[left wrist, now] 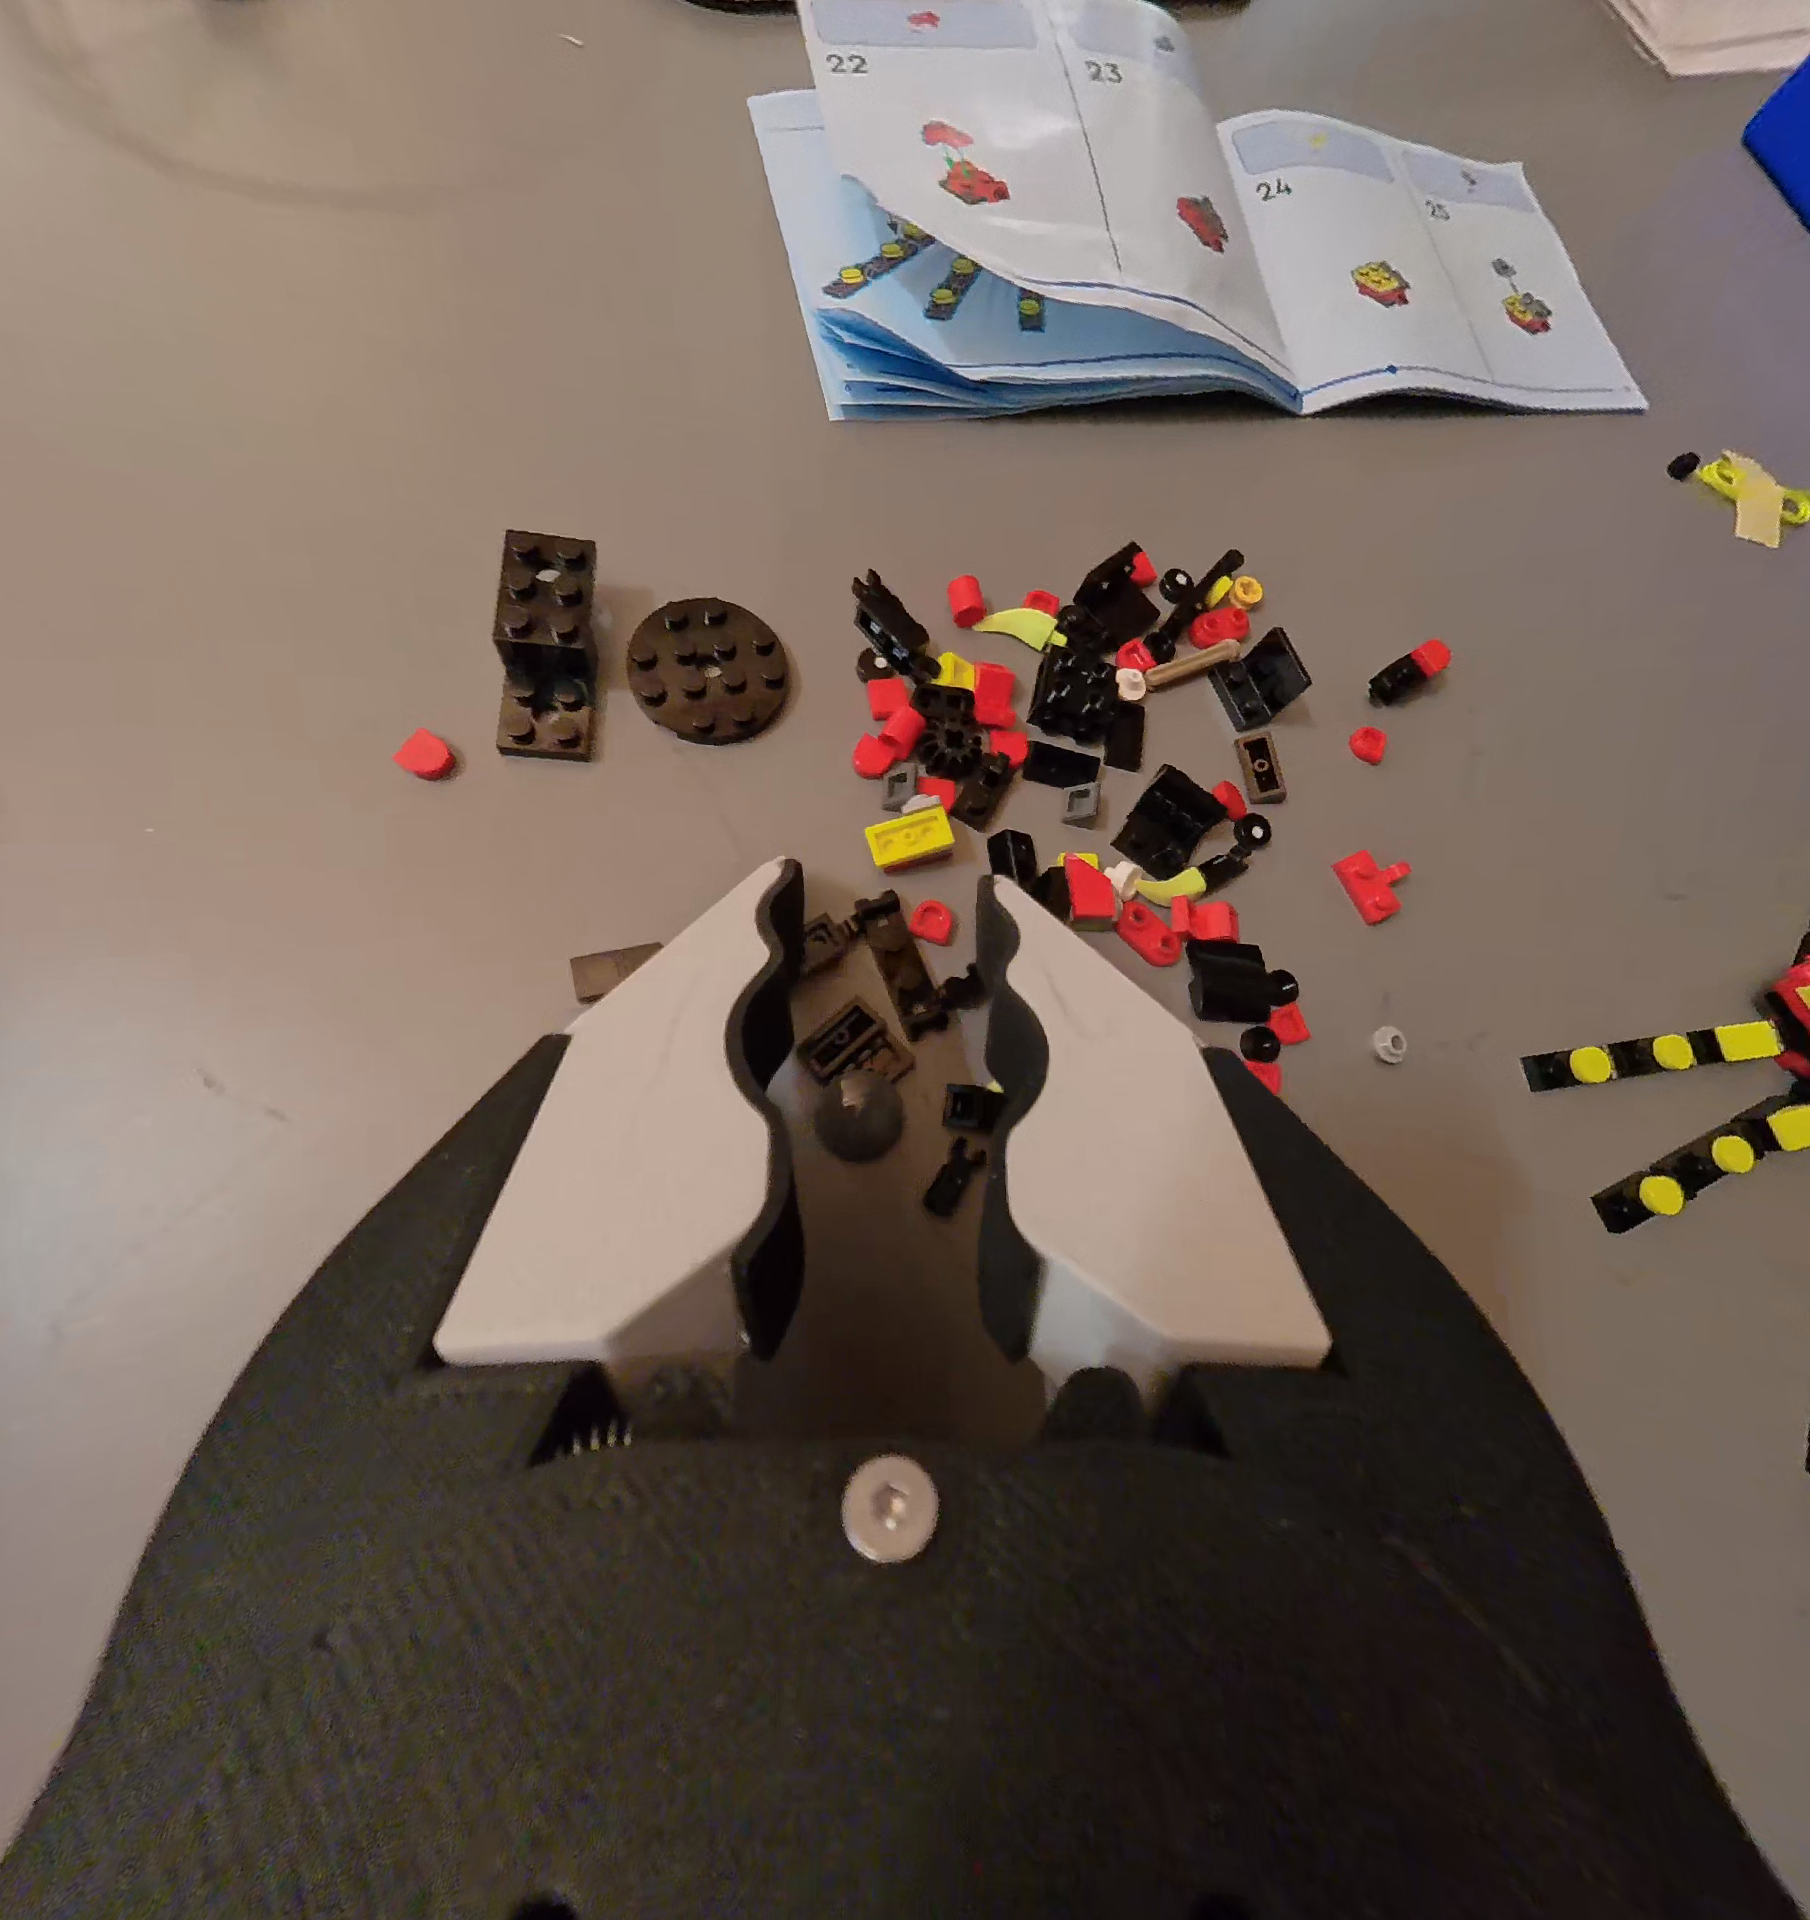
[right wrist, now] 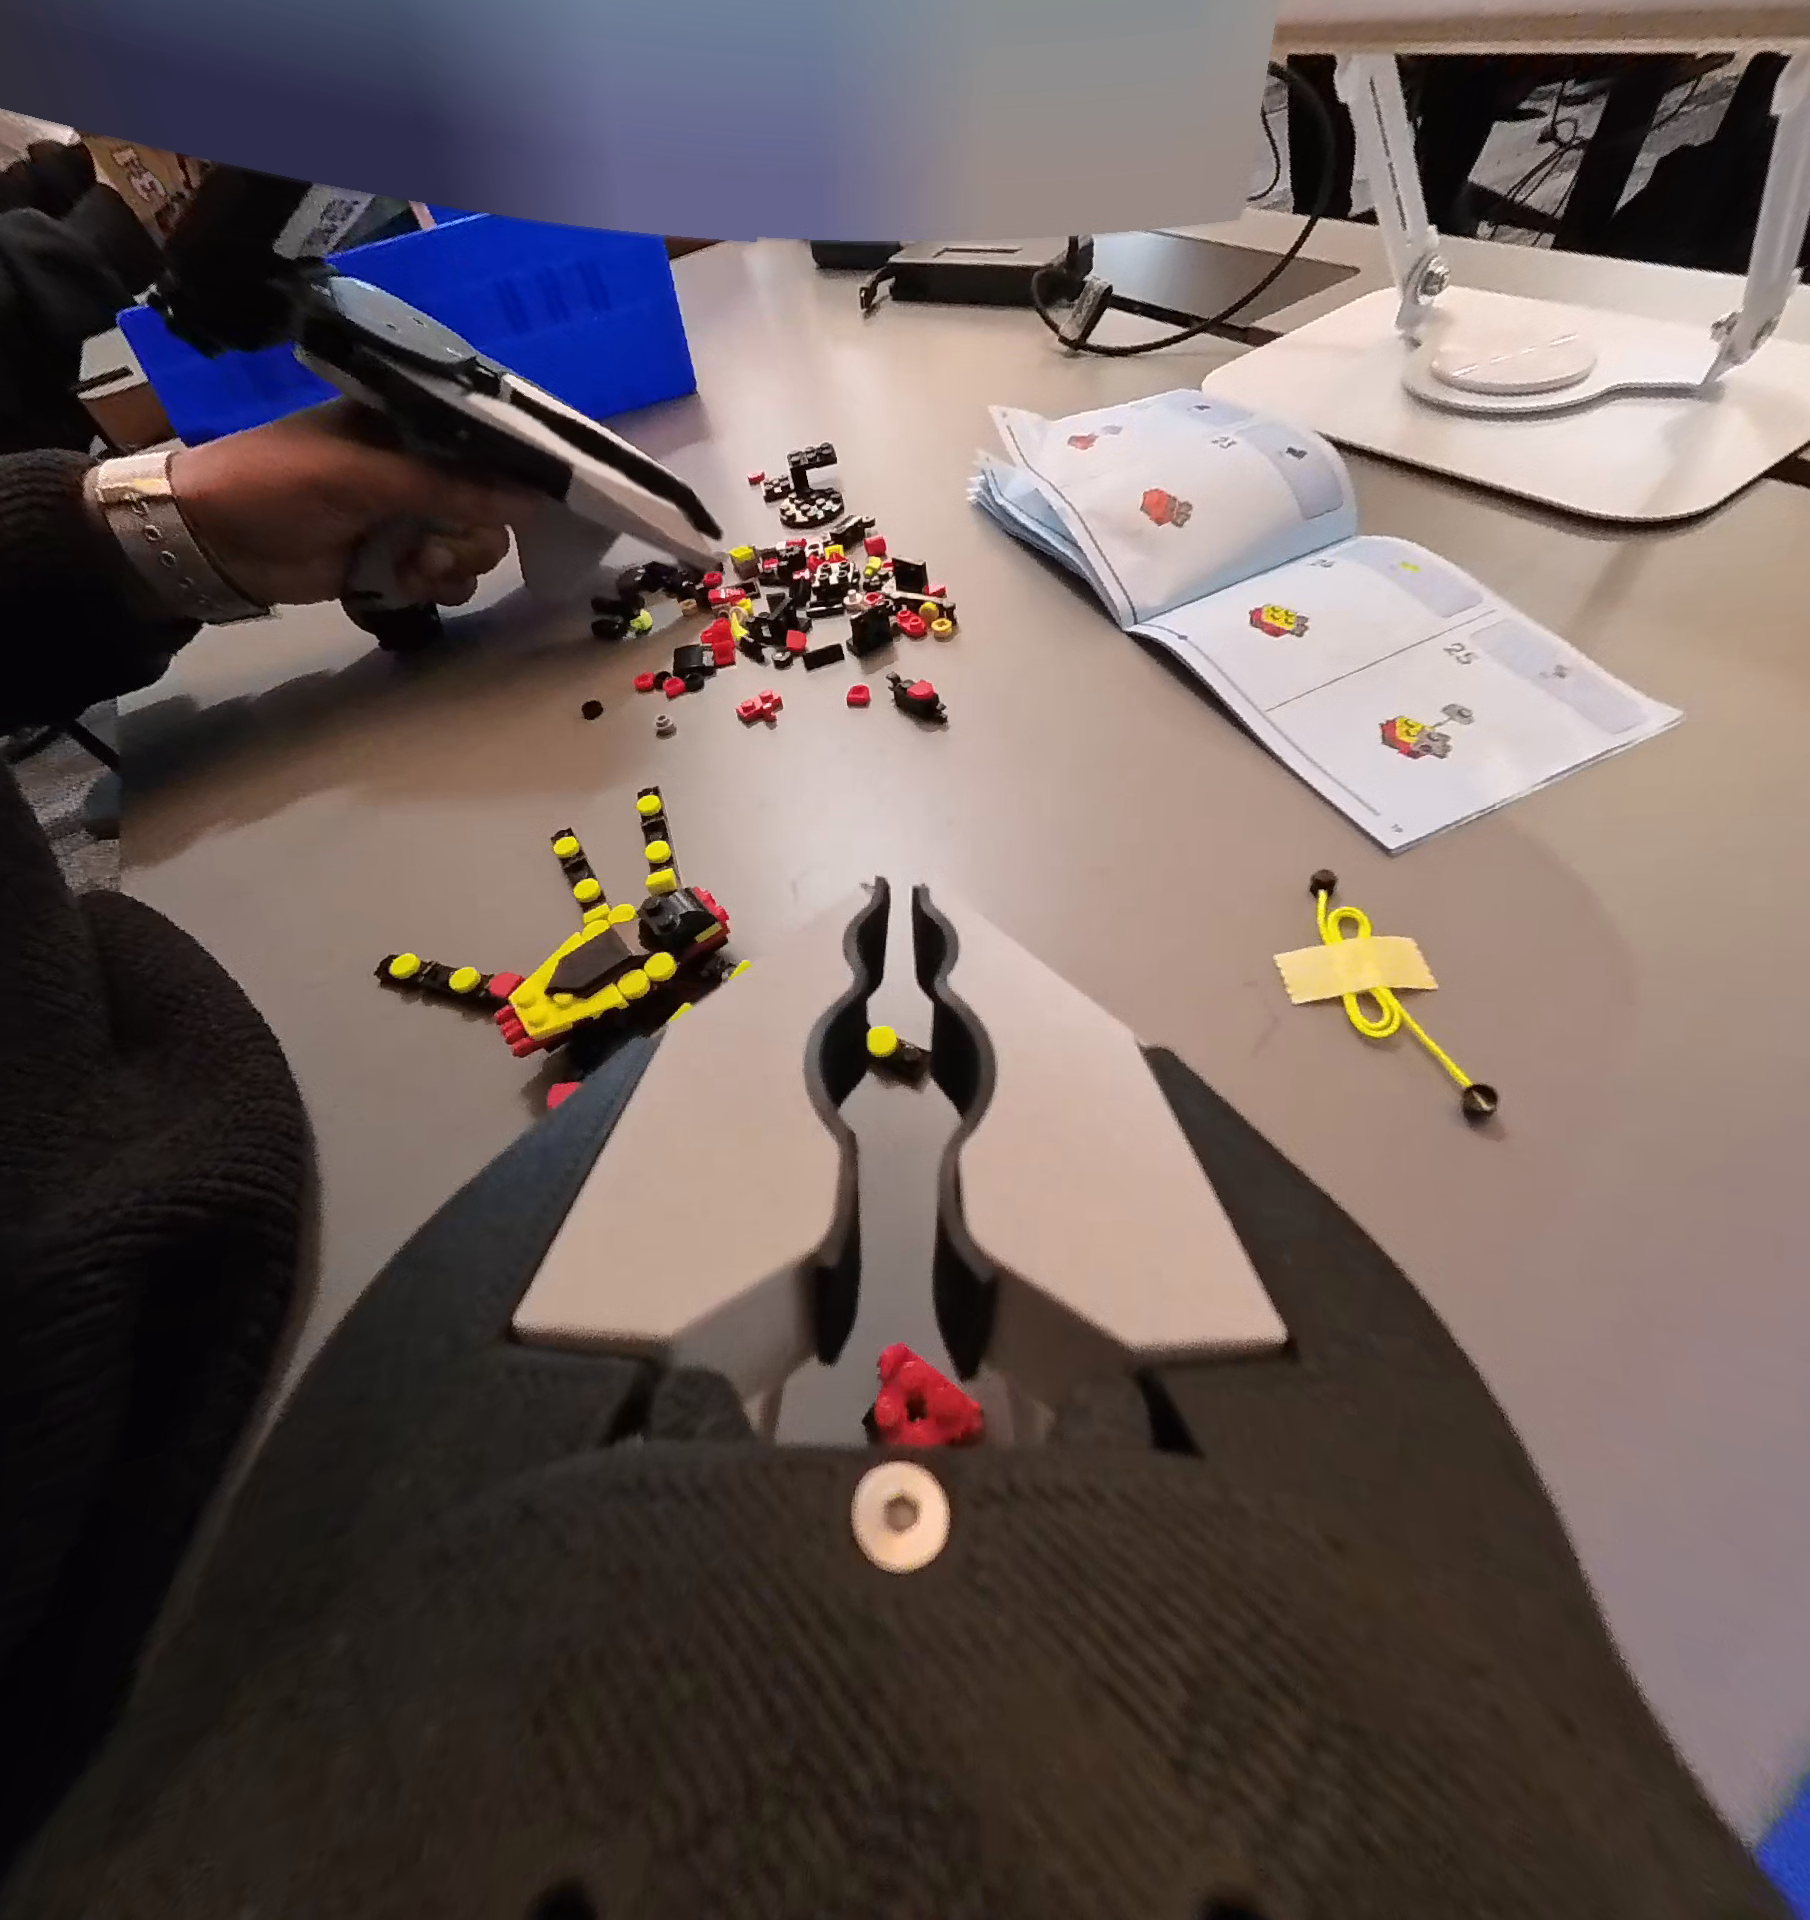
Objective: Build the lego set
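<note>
My left gripper (left wrist: 888,883) is open and empty, low over the near edge of a pile of loose red, black and yellow Lego pieces (left wrist: 1067,748). Small black pieces (left wrist: 859,1039) lie on the table between its fingers. In the right wrist view a hand holds it (right wrist: 709,540) at the pile (right wrist: 807,603). My right gripper (right wrist: 901,896) is nearly shut, only a thin gap at the tips. A small black piece with a yellow stud (right wrist: 888,1044) shows between its fingers; I cannot tell if it is gripped. The part-built black, yellow and red model (right wrist: 589,966) lies just left of it.
An open instruction booklet (left wrist: 1192,239) lies beyond the pile. A black brick stack (left wrist: 546,644) and a round black plate (left wrist: 709,670) stand left of the pile. A taped yellow cord (right wrist: 1368,977), a blue bin (right wrist: 527,301) and a white stand base (right wrist: 1503,395) are on the table. Some 30 centimetres of space lies between my two pairs of fingers. From my left tips it is roughly 6 centimetres to the black brick stack (left wrist: 546,644); from my right, 35 centimetres.
</note>
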Tool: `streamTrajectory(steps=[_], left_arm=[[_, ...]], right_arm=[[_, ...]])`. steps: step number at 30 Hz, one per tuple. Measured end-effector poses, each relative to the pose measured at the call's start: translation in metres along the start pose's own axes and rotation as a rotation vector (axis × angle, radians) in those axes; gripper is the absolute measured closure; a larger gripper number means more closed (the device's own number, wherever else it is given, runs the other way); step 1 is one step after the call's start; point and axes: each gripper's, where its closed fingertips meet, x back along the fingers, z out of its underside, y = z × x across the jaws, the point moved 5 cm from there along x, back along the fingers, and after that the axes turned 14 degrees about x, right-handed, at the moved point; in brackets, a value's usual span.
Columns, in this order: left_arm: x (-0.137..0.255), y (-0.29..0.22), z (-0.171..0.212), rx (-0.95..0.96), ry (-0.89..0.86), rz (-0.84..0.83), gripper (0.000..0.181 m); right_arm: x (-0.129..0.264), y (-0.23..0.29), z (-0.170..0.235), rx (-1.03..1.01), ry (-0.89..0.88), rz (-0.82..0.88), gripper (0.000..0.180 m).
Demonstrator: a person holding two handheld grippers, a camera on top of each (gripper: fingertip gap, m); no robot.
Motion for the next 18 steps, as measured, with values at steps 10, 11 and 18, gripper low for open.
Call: streamTrajectory(steps=[10,11,18], left_arm=[[-0.0014,0.0017,0.0000,0.019,0.013,0.006,0.150],[-0.0015,0.0018,0.0000,0.020,0.013,0.006,0.150],[-0.0007,0.0061,-0.0013,0.053,0.002,-0.007,0.143]], right_arm=[[-0.0010,-0.0027,0.0043,-0.025,0.013,0.000,0.177],[-0.0011,-0.0028,0.0046,-0.027,0.013,0.000,0.177],[-0.0019,-0.0034,0.0064,-0.035,0.022,-0.001,0.177]])
